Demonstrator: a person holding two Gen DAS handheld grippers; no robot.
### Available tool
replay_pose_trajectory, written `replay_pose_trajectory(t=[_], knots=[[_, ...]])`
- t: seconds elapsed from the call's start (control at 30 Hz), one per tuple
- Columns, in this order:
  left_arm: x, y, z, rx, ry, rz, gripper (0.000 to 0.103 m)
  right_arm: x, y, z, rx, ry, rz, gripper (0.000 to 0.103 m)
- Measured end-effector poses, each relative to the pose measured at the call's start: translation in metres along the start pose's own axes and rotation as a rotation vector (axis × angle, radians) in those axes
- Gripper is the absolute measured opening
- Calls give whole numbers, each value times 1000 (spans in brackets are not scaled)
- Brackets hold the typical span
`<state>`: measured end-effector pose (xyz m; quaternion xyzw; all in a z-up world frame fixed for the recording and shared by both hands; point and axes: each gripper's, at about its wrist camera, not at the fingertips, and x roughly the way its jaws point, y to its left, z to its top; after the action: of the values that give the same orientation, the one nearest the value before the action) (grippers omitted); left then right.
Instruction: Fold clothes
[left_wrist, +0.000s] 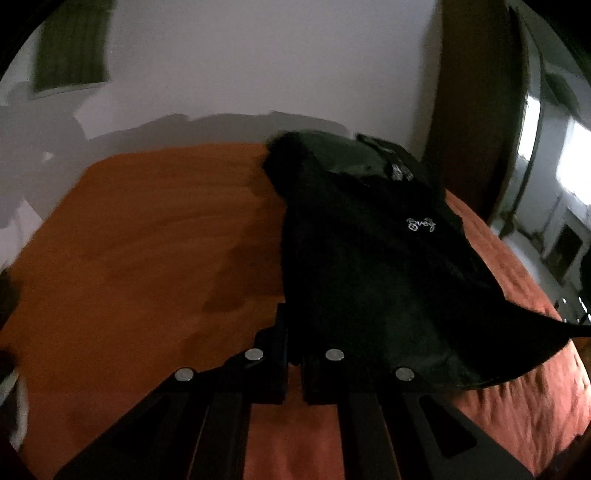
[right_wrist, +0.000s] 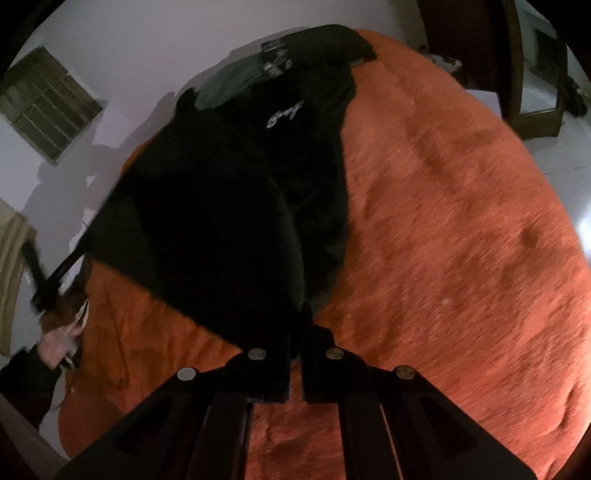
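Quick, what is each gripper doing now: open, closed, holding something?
Left gripper: closed on the black garment.
Right gripper: closed on the black garment too.

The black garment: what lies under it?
Under the black garment lies the orange bedcover, visible all around it. Anything else beneath is covered and cannot be seen.

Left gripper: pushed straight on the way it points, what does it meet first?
The black garment already pinched in the left gripper; beyond it, probably the orange bedcover, though depth is unclear.
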<state>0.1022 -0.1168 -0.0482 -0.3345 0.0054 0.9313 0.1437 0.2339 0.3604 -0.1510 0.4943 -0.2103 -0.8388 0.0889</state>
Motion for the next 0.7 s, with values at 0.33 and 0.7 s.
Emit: replay_pose_trajectory(t=[0.33,0.7], knots=[[-51,28,-84,-94,125,23,5,15,34,-41,-116,97,-7,3],[-111,37,-122,-181,120,42,1,-41,5,-96,-27,39,-117,3]])
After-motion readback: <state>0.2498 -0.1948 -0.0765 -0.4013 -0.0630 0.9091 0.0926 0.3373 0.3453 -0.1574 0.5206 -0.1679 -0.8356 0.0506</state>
